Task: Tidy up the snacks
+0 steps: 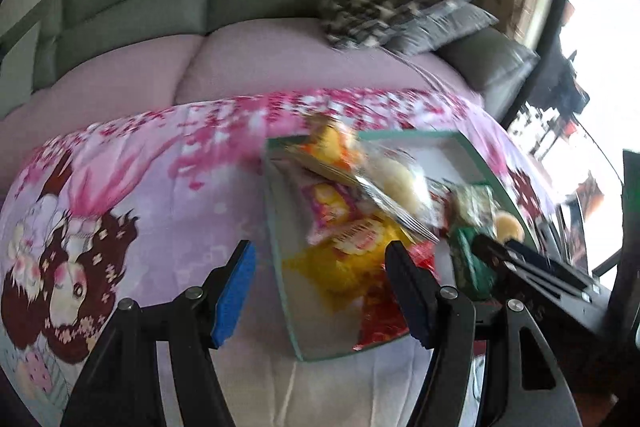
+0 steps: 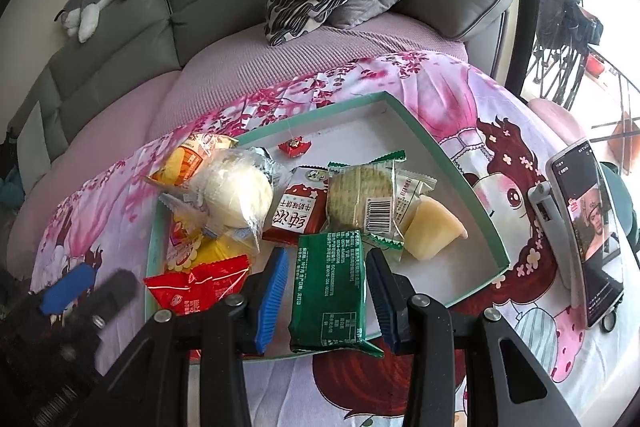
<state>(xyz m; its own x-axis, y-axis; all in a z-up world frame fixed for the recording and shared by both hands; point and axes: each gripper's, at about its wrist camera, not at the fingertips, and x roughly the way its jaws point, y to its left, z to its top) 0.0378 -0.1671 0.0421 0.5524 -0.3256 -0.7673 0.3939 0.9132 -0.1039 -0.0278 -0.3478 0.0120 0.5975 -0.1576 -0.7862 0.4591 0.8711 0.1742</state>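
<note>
Your right gripper [image 2: 327,291] stands open around the green packet [image 2: 329,291] in the tray [image 2: 460,171]. Your left gripper [image 1: 320,291] is open and holds nothing

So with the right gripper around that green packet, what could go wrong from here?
1. The right gripper is open around the green packet, which overhangs the tray at its near edge; a loose close could push it off.
2. The wrapped bun sits atop other packets at the tray's left side and may roll out if jostled.
3. The left gripper hovers open nearby; the two could collide.
</note>
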